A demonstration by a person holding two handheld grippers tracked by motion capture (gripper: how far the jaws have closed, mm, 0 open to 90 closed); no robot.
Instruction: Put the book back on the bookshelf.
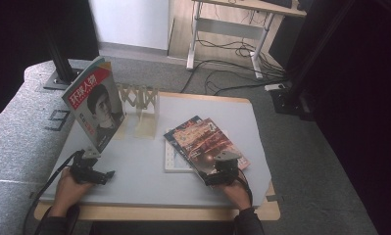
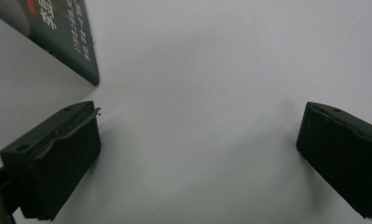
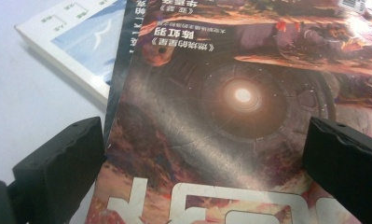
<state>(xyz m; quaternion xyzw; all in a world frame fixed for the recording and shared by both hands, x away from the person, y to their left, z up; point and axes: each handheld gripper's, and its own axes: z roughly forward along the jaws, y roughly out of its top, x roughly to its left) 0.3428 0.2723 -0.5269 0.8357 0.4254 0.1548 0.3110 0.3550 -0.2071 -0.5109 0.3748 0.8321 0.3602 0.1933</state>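
While the high view takes in the whole table (image 1: 149, 161), the wide gap between the left gripper (image 2: 197, 140)'s jaws is made plain in the left gripper view, with nothing held and bare white surface between them. A magazine (image 1: 96, 104) is seen standing tilted at the table's left, against a wooden rack (image 1: 141, 100); its lower corner (image 2: 76, 42) is cut off at the top of the left gripper view. The left hand (image 1: 71, 185) is laid low at the near edge. To the right, a second magazine (image 3: 230, 107) is seen between the right gripper (image 3: 204, 154)'s spread jaws, ungrasped, lying on a stack over a white book (image 3: 76, 42). The right hand (image 1: 234, 191) is partly hidden behind its gripper (image 1: 221, 169).
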